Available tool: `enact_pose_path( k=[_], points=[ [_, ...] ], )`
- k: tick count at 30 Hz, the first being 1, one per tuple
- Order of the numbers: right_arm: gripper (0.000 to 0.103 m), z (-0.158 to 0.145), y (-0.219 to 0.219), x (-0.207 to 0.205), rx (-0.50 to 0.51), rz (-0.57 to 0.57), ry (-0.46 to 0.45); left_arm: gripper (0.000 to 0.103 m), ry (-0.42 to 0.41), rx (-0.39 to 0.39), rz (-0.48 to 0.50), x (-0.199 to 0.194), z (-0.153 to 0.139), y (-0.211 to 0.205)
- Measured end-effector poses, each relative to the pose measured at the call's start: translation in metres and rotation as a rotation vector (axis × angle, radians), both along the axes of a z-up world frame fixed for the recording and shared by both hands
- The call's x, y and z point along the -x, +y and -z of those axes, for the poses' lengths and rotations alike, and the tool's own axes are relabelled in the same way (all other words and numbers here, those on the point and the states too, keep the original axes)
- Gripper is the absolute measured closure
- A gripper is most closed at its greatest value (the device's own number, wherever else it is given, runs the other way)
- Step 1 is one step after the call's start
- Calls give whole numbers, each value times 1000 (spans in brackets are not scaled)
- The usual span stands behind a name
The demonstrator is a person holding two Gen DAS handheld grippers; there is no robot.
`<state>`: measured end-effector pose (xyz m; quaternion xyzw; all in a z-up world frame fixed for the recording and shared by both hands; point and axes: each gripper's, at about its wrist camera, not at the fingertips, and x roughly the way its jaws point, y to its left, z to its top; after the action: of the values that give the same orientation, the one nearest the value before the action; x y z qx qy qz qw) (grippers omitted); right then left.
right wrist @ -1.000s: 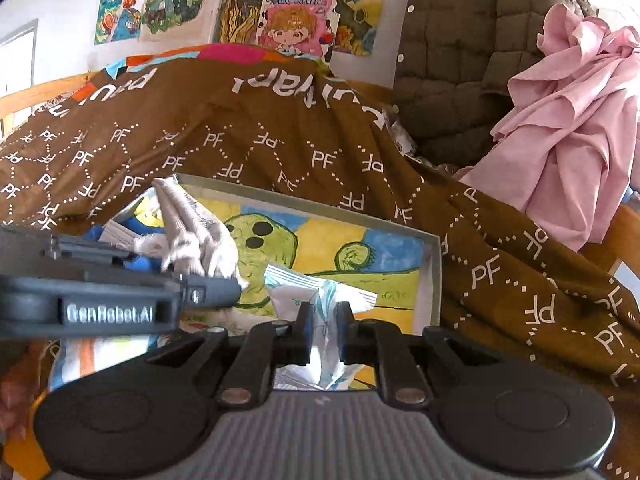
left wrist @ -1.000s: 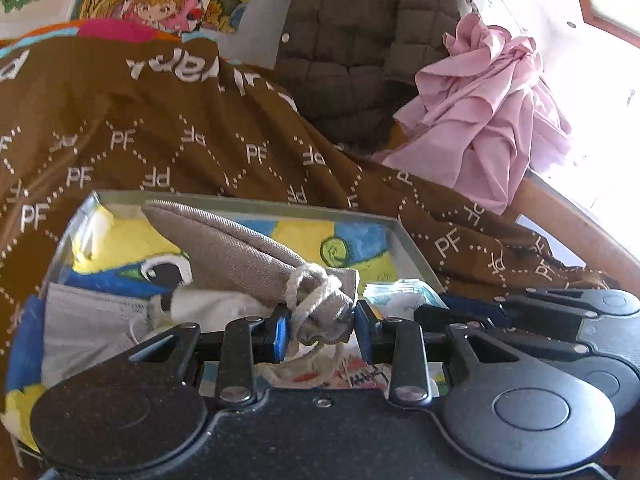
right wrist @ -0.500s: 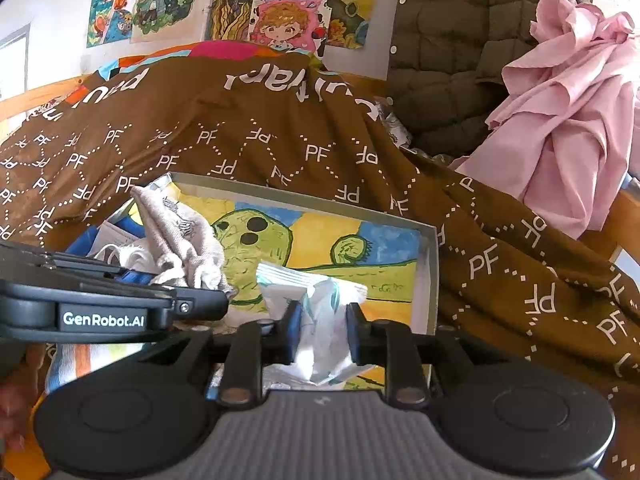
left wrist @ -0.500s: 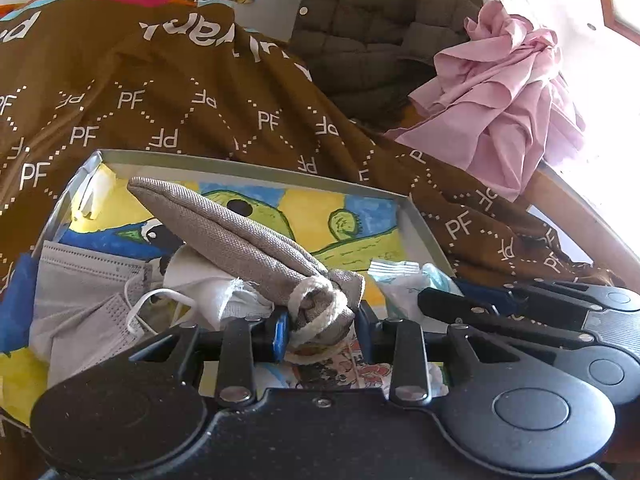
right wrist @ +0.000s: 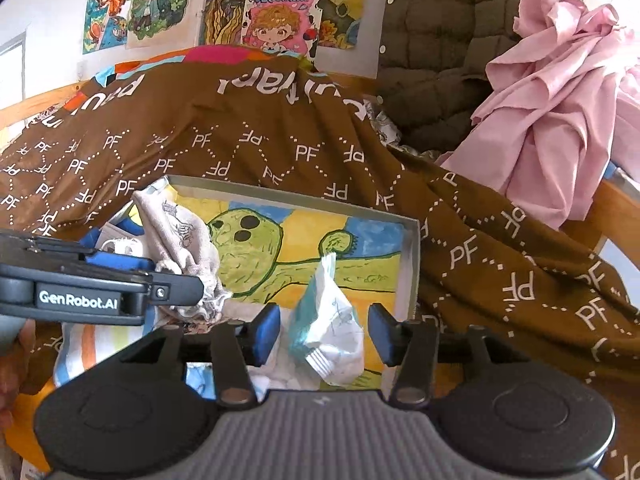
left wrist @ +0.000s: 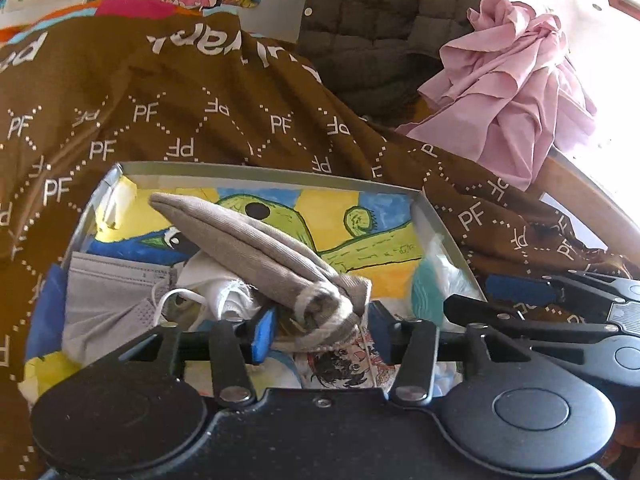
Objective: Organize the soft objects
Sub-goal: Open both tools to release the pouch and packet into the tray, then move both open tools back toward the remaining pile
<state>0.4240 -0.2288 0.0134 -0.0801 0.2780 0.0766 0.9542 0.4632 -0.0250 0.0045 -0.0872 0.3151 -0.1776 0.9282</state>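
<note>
A shallow grey box (left wrist: pixel 264 170) with a painted paper lining lies on the brown blanket; it also shows in the right wrist view (right wrist: pixel 288 196). A beige drawstring pouch (left wrist: pixel 248 240) lies in it, its tied neck between the jaws of my left gripper (left wrist: pixel 322 330), which stand wide and do not grip it. A grey face mask (left wrist: pixel 108 292) and white cloth (left wrist: pixel 216 292) lie at the box's left. My right gripper (right wrist: pixel 324 330) is open around a white and teal tissue pack (right wrist: pixel 332 336) resting in the box.
A brown "PF" blanket (left wrist: pixel 200 120) covers the surface all round the box. A pink garment (left wrist: pixel 512 92) and a quilted dark jacket (left wrist: pixel 380 20) are piled behind. Drawings hang on the wall (right wrist: pixel 276 12). A wooden edge (right wrist: pixel 616 208) runs at the right.
The right gripper was shut on the tissue pack and has opened wide; the pack now rests in the box. The left jaws have spread away from the pouch's neck. Both cameras have pulled back slightly.
</note>
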Motion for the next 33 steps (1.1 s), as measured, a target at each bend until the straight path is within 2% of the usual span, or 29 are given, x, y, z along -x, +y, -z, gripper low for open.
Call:
enact_pose_path(
  k=[3,9,12,14,20,23,33],
  points=[
    [41,-7,-2,7,3,7,-18,41,-17,-7,-11,5,-7,2],
    [29,-28,-8,23,-11,20,-61,29,-102,-38,-71,24,-28,4],
    [20,-41,-11,34,-30,24,-91,24,-134,-55,-86,34,-42,6],
    [13,-50,-12,43,-47,18,-113,16,-157,-67,-107,42,-51,9],
    [4,-73,-10,76,-55,-6,-172,3,-211,-93,-139,71,-80,18],
    [1,-84,-10,94,-66,-16,-195,1,-242,-108,-150,92,-92,22],
    [0,-107,-12,154,-99,-50,-229,1,-340,-131,-182,166,-128,36]
  ],
)
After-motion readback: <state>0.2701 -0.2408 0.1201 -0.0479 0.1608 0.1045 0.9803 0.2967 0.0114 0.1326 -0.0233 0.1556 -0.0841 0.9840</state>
